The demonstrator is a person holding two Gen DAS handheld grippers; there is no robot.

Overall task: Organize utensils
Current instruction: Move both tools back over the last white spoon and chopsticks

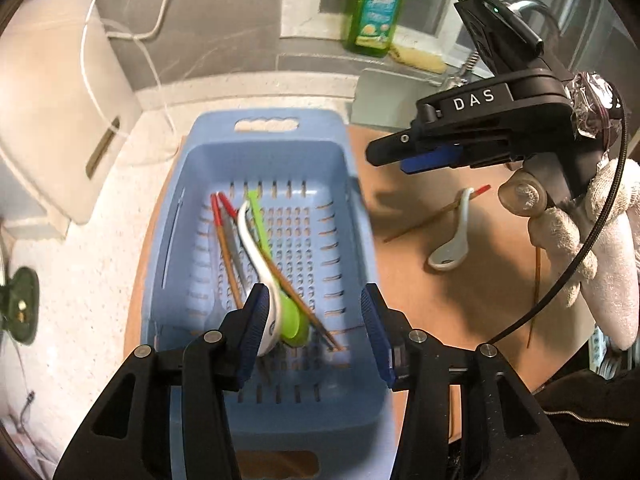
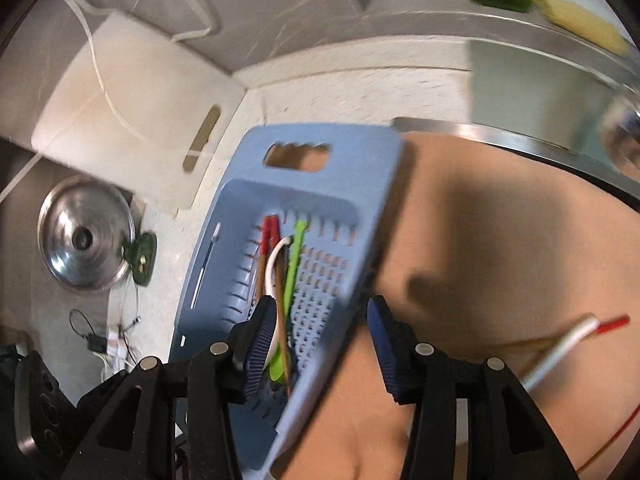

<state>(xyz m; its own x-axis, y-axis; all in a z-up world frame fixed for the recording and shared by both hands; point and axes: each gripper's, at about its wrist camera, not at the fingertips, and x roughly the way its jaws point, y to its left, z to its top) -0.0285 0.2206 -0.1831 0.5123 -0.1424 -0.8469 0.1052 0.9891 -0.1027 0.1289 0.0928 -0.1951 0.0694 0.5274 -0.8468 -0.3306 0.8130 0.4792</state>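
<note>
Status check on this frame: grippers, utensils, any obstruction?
Left gripper and right gripper open, empty. Blue basket holds spoons and chopsticks. White spoon and chopsticks left on the mat. No obstruction.

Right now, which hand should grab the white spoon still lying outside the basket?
Probably the right. Its tool hangs open and empty above the brown mat, close to the white spoon beside the blue basket. The left tool is open over the basket, farther away.
</note>
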